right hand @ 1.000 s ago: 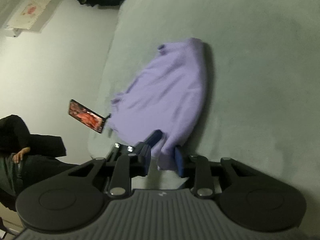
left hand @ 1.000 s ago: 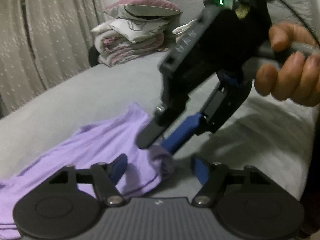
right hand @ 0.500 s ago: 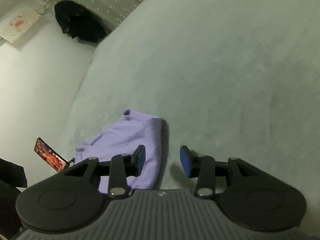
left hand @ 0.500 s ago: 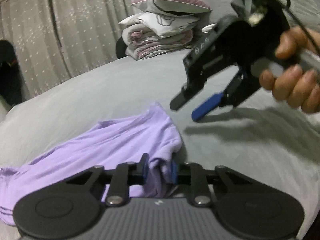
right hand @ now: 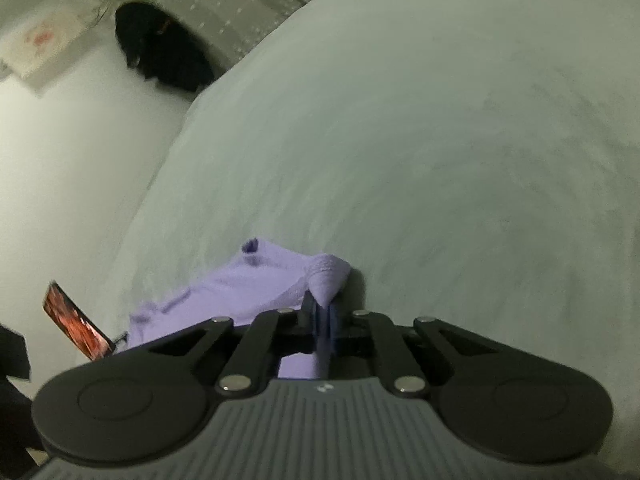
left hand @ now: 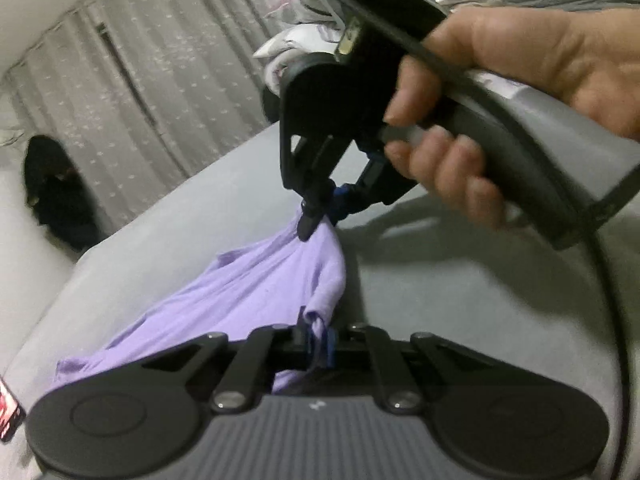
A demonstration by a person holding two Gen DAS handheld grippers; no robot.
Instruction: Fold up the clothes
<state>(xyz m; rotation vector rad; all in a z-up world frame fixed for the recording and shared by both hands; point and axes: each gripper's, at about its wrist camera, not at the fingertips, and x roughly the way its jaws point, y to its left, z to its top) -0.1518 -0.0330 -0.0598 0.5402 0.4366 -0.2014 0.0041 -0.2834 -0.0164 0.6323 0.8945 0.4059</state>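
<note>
A lilac garment (left hand: 248, 292) lies spread on the grey bed (left hand: 460, 304). My left gripper (left hand: 319, 342) is shut on its near edge, with cloth pinched between the blue pads. In the left wrist view the right gripper (left hand: 318, 216), held by a hand (left hand: 500, 80), is shut on the garment's far corner. The right wrist view shows the same lilac garment (right hand: 248, 284) bunched between the pads of my right gripper (right hand: 322, 322), which is shut on it.
Folded bedding and pillows (left hand: 304, 44) are stacked at the far end of the bed, before pale curtains (left hand: 140, 80). A phone with a lit screen (right hand: 76, 326) stands at the bed's left edge. A dark shape (right hand: 164, 56) sits by the wall.
The left gripper shut on the garment's near edge. The right gripper let go, lifted off, then came back down and shut on the garment's corner.
</note>
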